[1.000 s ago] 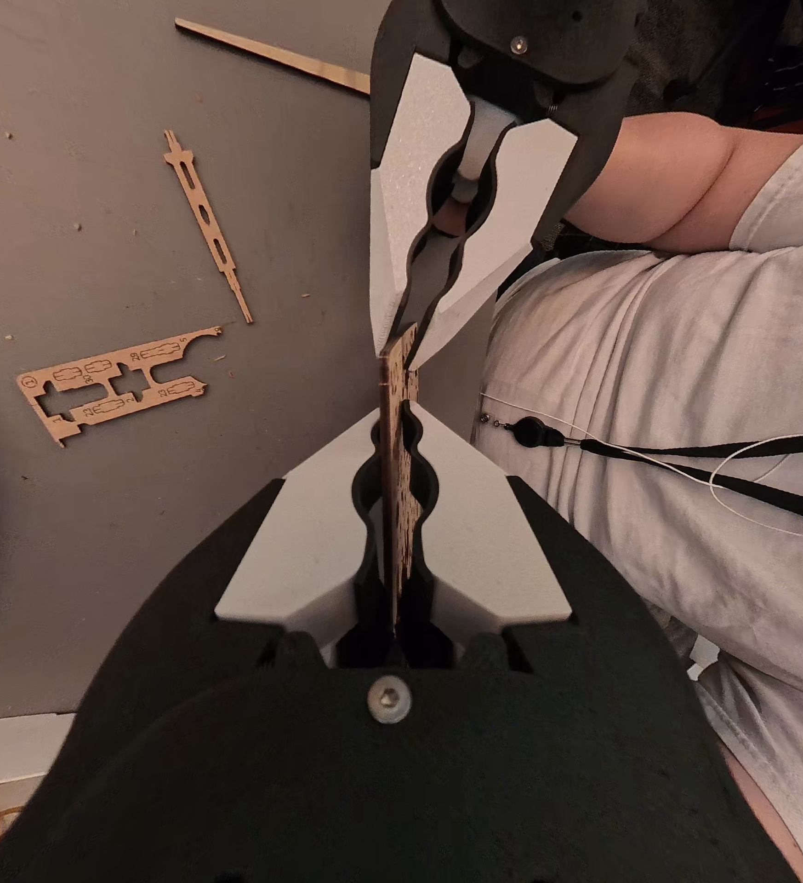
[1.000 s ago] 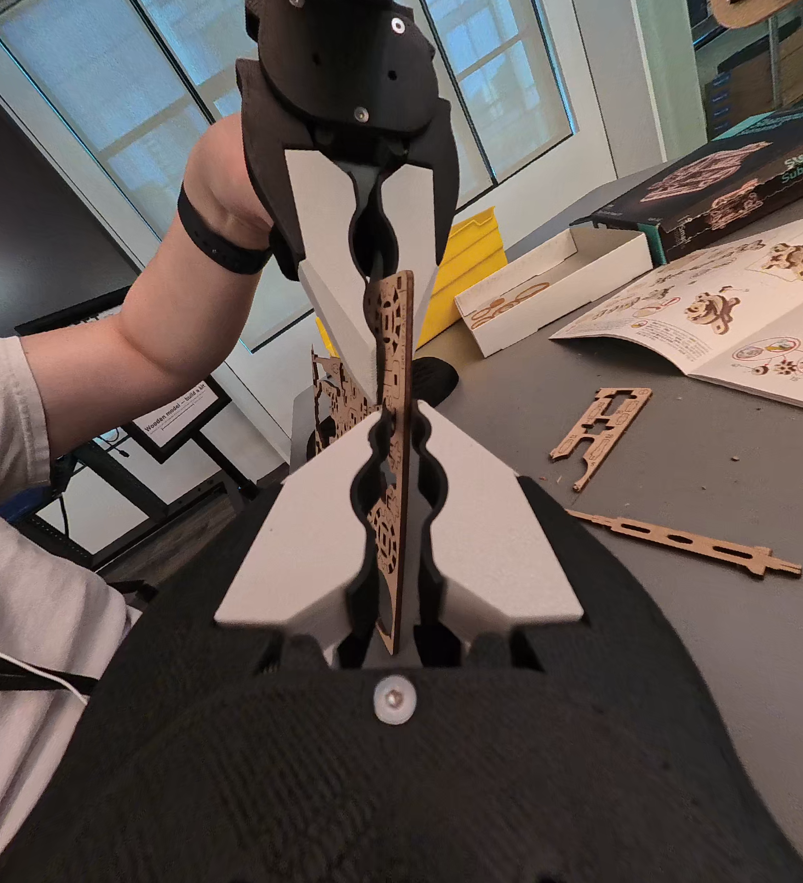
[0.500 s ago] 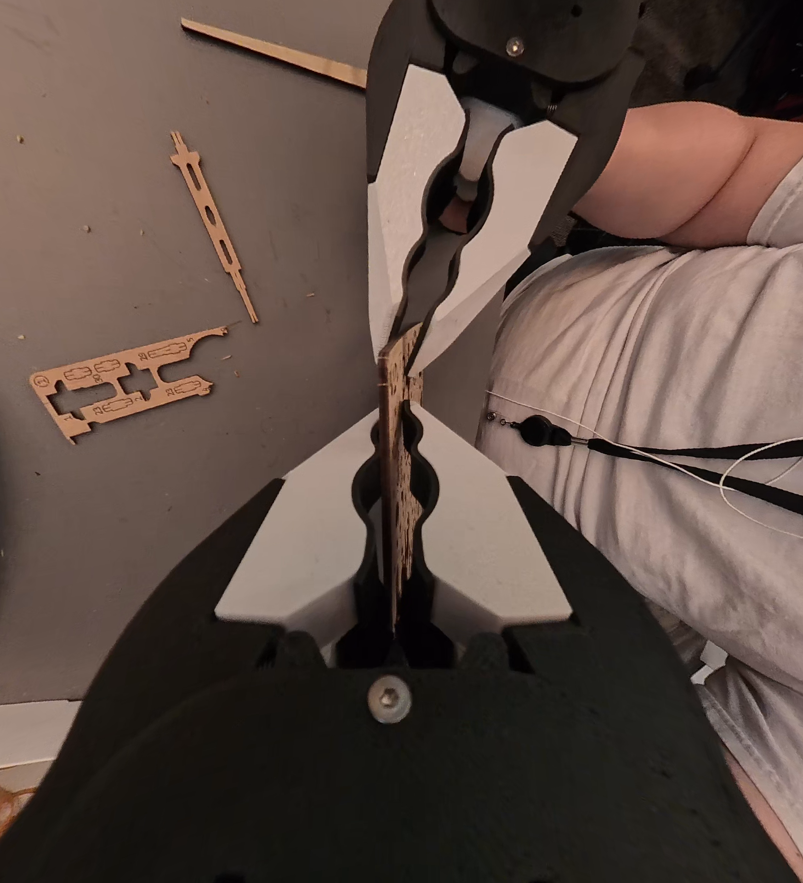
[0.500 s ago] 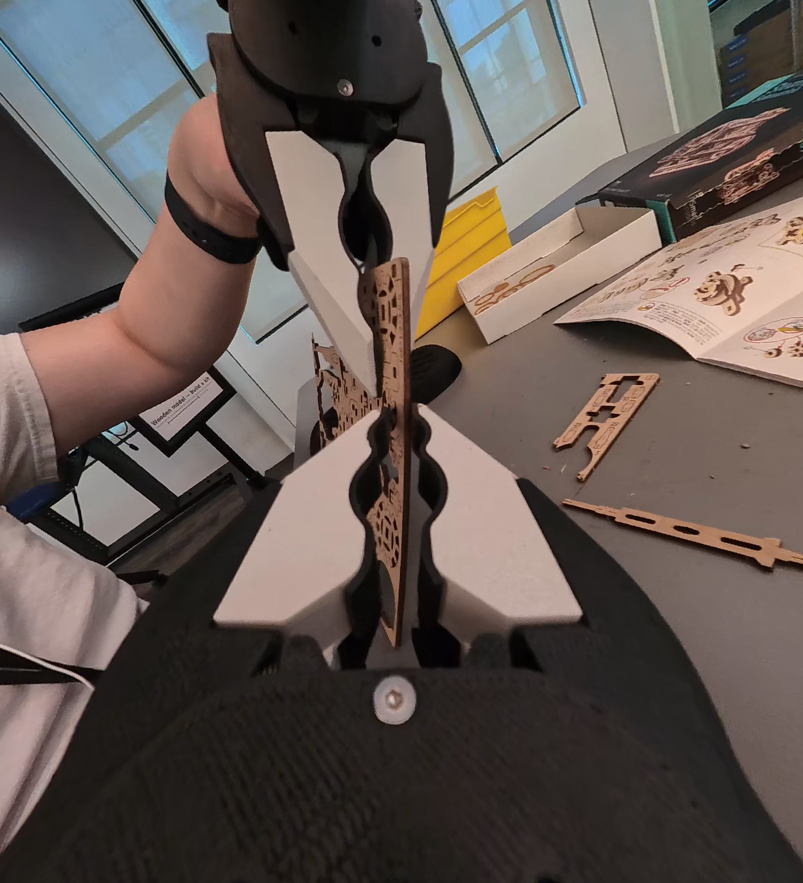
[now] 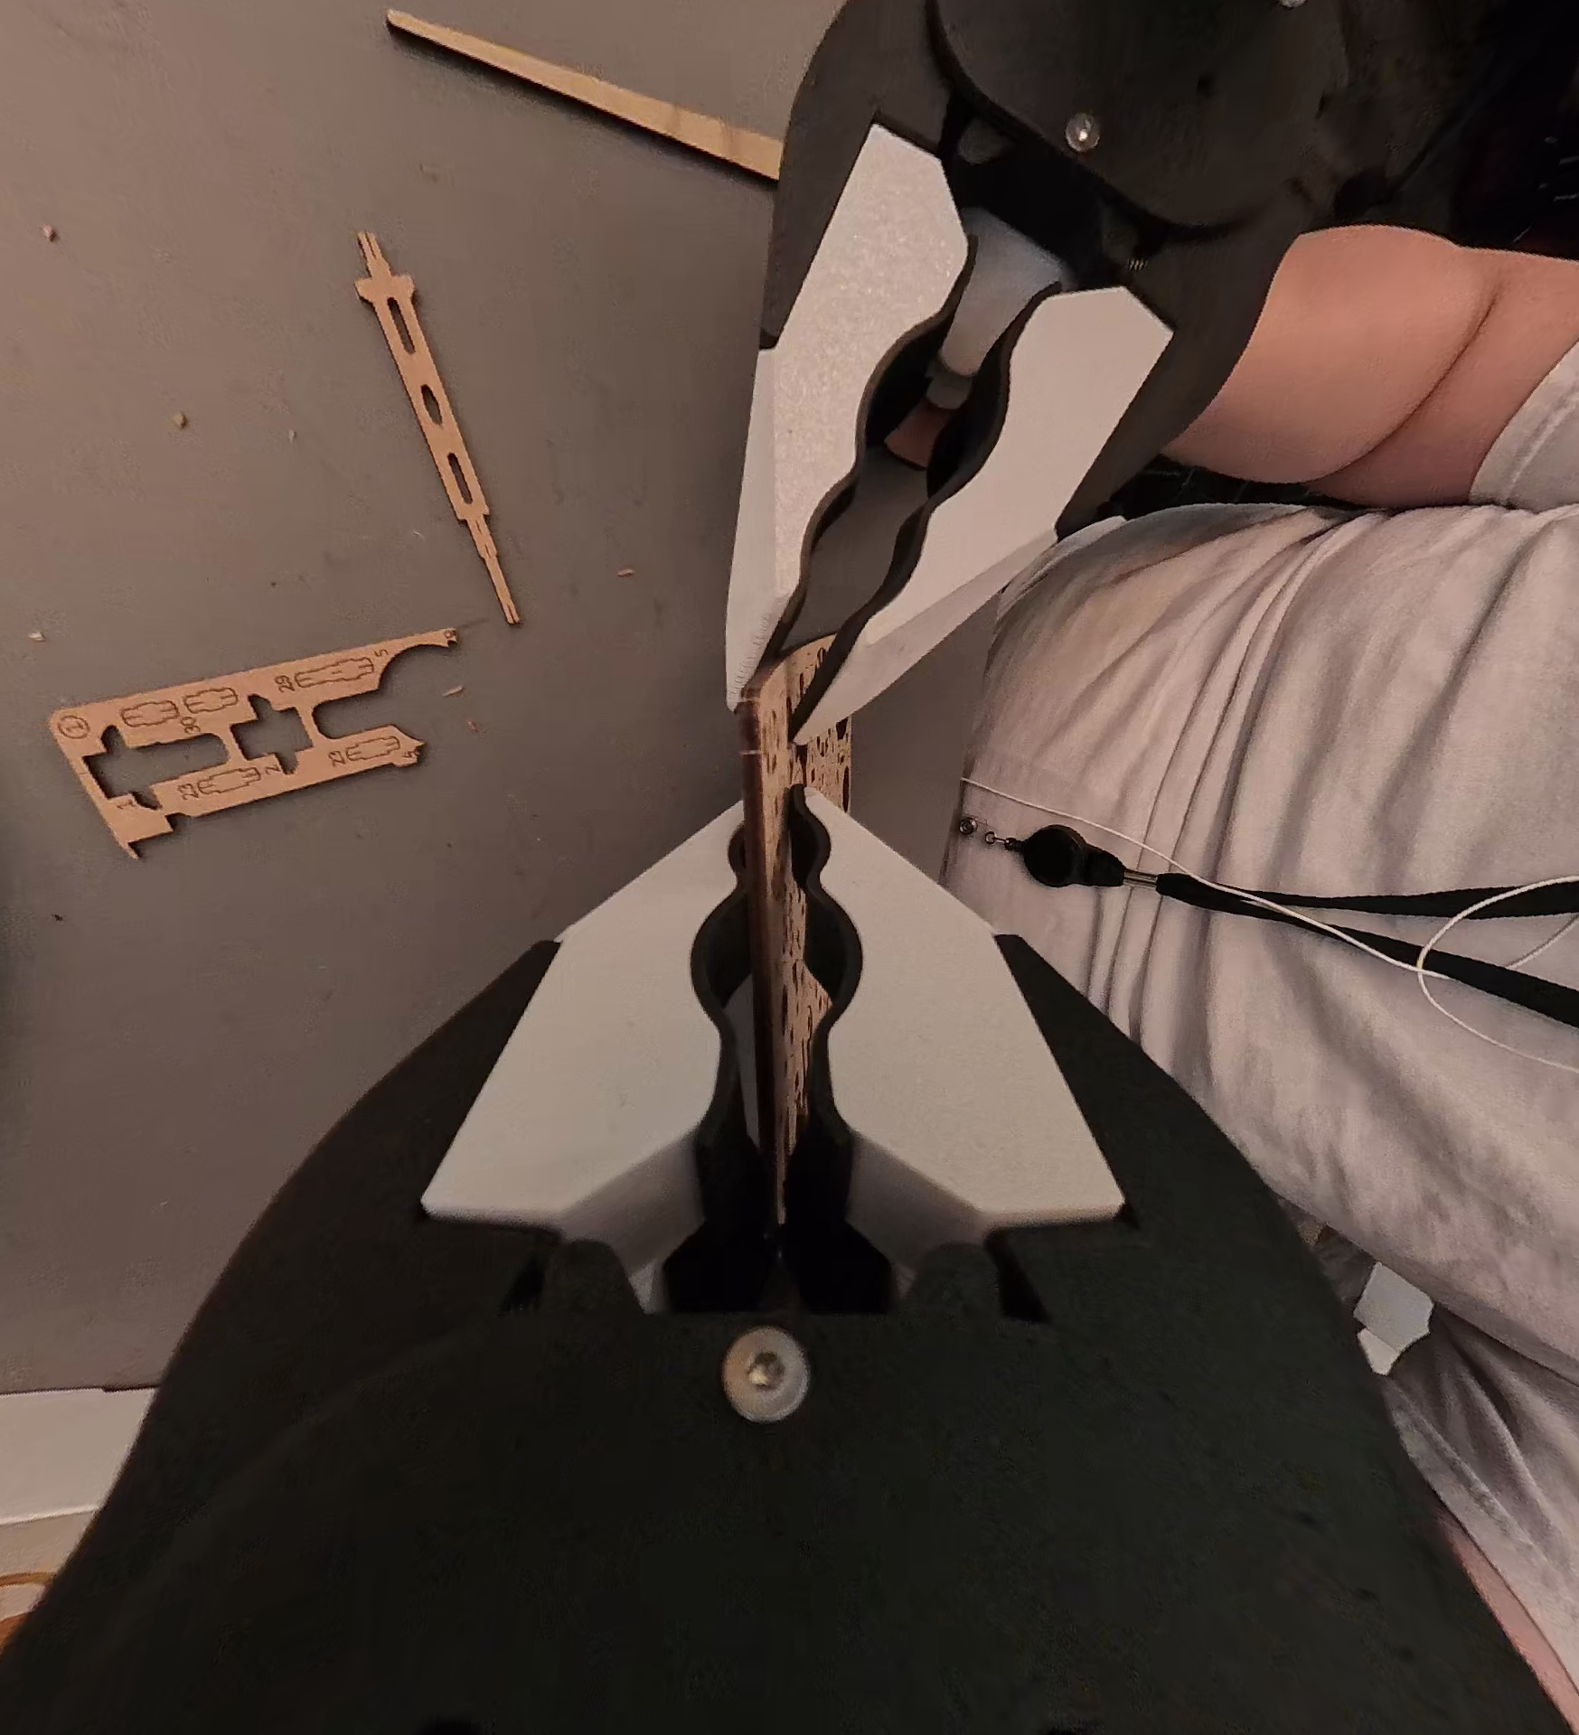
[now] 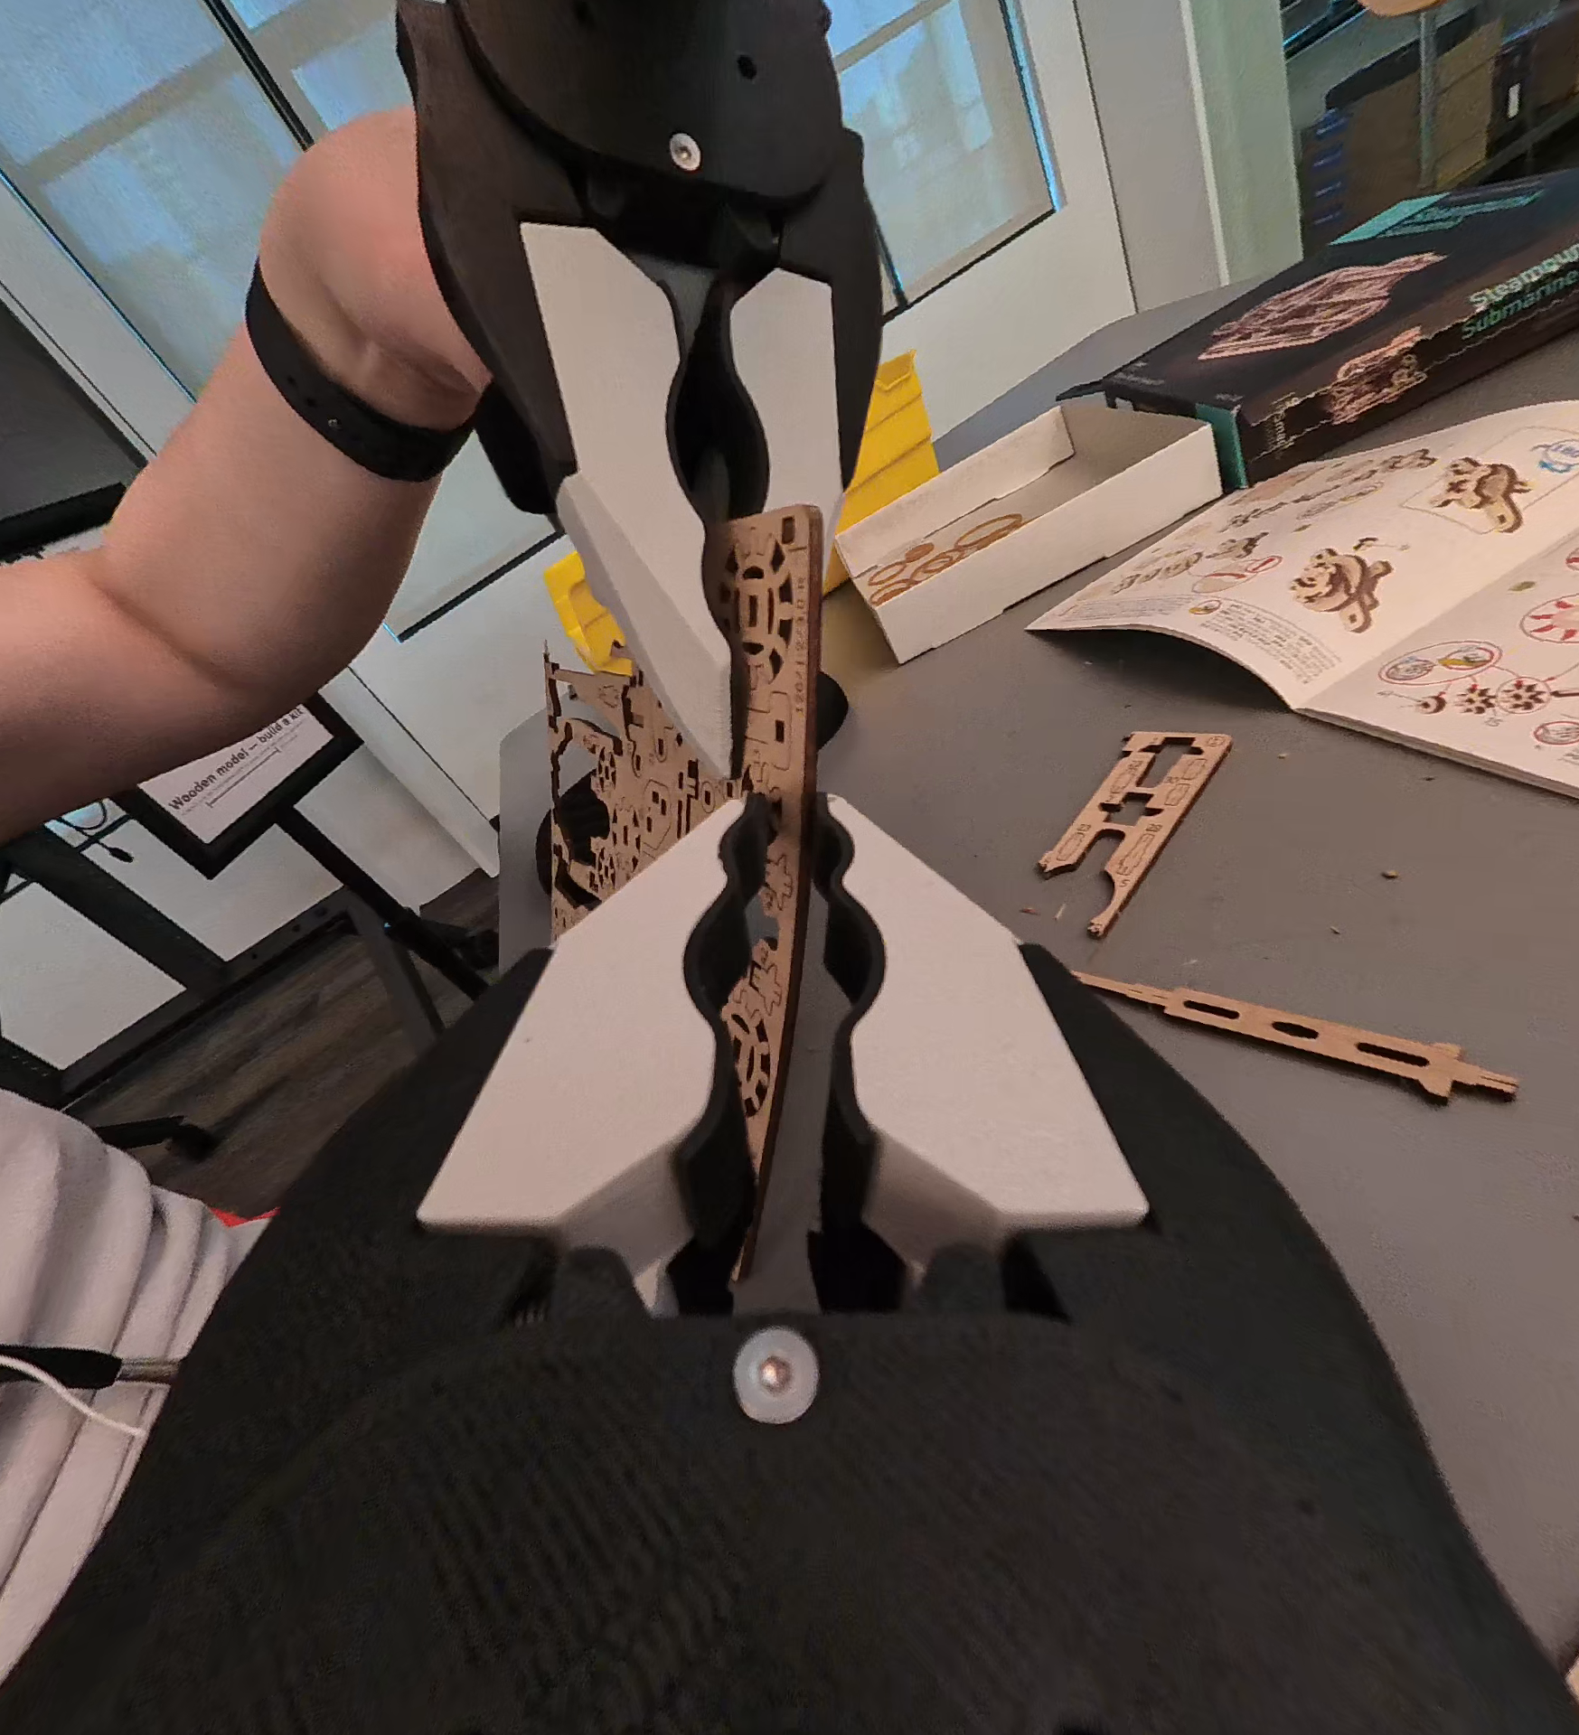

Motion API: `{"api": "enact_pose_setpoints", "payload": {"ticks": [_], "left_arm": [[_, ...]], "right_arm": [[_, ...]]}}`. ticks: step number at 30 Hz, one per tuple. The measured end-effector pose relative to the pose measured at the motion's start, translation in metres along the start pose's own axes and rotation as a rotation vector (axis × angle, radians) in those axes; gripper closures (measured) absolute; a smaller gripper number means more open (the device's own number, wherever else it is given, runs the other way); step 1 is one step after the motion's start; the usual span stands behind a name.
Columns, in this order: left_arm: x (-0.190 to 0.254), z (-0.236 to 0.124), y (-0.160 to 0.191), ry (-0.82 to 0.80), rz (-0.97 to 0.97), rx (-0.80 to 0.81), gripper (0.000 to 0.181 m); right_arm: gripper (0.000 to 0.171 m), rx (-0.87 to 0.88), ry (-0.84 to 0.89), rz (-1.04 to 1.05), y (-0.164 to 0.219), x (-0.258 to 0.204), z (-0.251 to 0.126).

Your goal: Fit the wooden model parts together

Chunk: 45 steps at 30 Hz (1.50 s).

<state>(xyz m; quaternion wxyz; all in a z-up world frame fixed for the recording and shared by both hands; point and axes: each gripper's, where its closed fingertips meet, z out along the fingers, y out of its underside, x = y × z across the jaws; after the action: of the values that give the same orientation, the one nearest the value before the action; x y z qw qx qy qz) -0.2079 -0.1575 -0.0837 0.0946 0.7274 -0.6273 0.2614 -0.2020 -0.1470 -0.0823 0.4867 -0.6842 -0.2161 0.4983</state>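
Observation:
A thin laser-cut wooden sheet (image 5: 781, 939) is held edge-on in the air between both grippers. My left gripper (image 5: 771, 807) is shut on one end of it. My right gripper (image 5: 781, 671) comes from above in the left wrist view and pinches the sheet's far corner. In the right wrist view the sheet (image 6: 771, 601) runs between my right gripper's jaws (image 6: 787, 806), bowed and leaning right. The left gripper (image 6: 734, 751) clamps its far end. A loose wooden frame piece (image 5: 241, 742) and a slim slotted strip (image 5: 433, 413) lie flat on the grey table (image 5: 156, 1033).
The person's white-shirted torso (image 5: 1330, 845) is close on the right. An open instruction booklet (image 6: 1424, 610), a white box tray (image 6: 1029, 526) and a dark box (image 6: 1424, 319) sit at the back. Another cut-out wooden sheet (image 6: 616, 807) stands behind the grippers. A long thin stick (image 5: 579, 94) lies farther off. Only a small space, under 4 cm, lies between the two pairs of fingers.
The right gripper has tilted against the left one, and the sheet, straight before, now bows and leans to the right. Both grippers keep their hold.

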Motion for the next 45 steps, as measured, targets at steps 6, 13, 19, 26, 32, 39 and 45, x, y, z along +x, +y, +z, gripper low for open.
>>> {"api": "enact_pose_setpoints", "payload": {"ticks": [6,13,19,26,32,39,45], "left_arm": [[-0.001,0.000,0.001,-0.017,0.010,-0.011,0.179],[-0.003,0.000,0.001,-0.023,0.000,-0.013,0.179],[-0.007,0.001,0.001,-0.025,-0.011,-0.019,0.179],[0.000,-0.001,0.001,0.032,-0.022,-0.021,0.180],[0.006,-0.003,0.000,0.031,0.010,-0.034,0.180],[0.007,-0.001,0.002,0.027,0.009,-0.046,0.180],[0.005,0.001,0.006,0.033,-0.011,-0.037,0.180]], "right_arm": [[0.163,-0.005,0.024,-0.022,0.001,0.001,0.001],[0.162,-0.015,0.075,-0.061,0.002,0.003,0.002],[0.160,-0.016,0.155,-0.114,0.003,0.006,0.002],[0.163,0.044,-0.023,0.079,-0.003,-0.002,-0.001],[0.164,0.054,-0.095,0.108,-0.005,-0.007,-0.001],[0.164,0.033,-0.115,0.131,-0.002,-0.008,0.001],[0.163,-0.014,-0.047,0.018,0.003,-0.007,0.004]]}}
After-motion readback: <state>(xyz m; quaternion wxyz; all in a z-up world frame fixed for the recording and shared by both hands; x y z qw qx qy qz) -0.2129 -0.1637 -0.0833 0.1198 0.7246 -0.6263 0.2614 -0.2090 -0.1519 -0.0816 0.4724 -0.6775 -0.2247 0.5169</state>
